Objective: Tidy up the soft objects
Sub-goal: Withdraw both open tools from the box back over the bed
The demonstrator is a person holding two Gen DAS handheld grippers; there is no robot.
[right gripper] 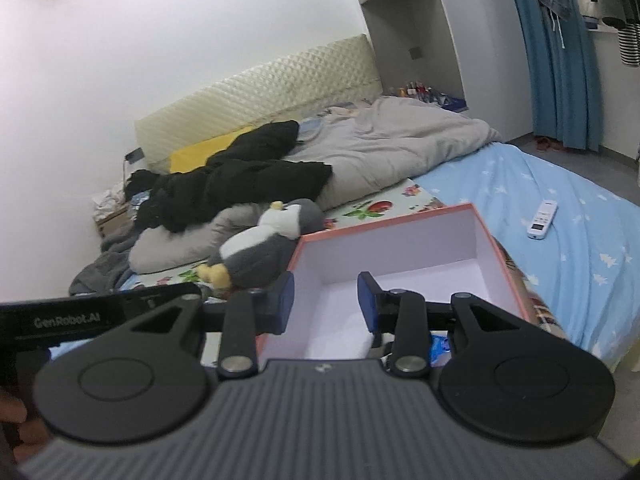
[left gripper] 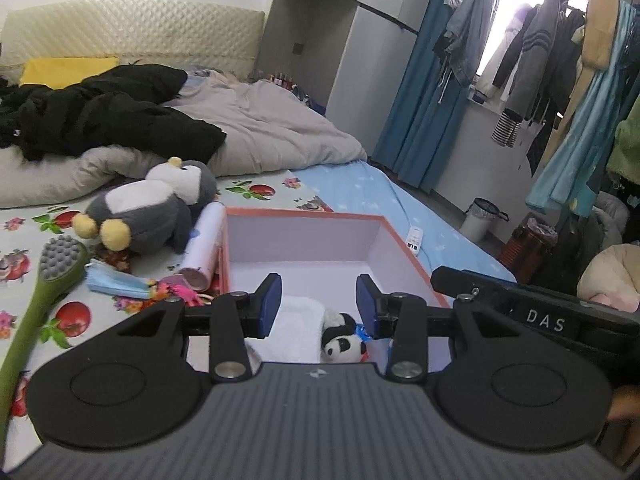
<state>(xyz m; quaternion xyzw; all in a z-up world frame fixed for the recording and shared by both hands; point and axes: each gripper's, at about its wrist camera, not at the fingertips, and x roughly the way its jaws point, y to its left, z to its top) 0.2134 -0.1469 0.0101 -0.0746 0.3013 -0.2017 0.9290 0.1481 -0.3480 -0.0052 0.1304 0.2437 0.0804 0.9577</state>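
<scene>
The pink-edged box (left gripper: 304,216) sits open on the bed (left gripper: 360,184) as the collecting place, which is why a small panda plush (left gripper: 340,340) and a folded white towel (left gripper: 298,320) already lie at its near end. Both the left tongs (left gripper: 319,302) and the right tongs (right gripper: 326,304) hang over it, partly apart and empty, so they look free for the next pick. The grey penguin plush (left gripper: 160,208) lies on its side just beside the box's left wall, within easy reach, alongside a blue face mask (left gripper: 116,282) and a lint roller (left gripper: 204,240).
</scene>
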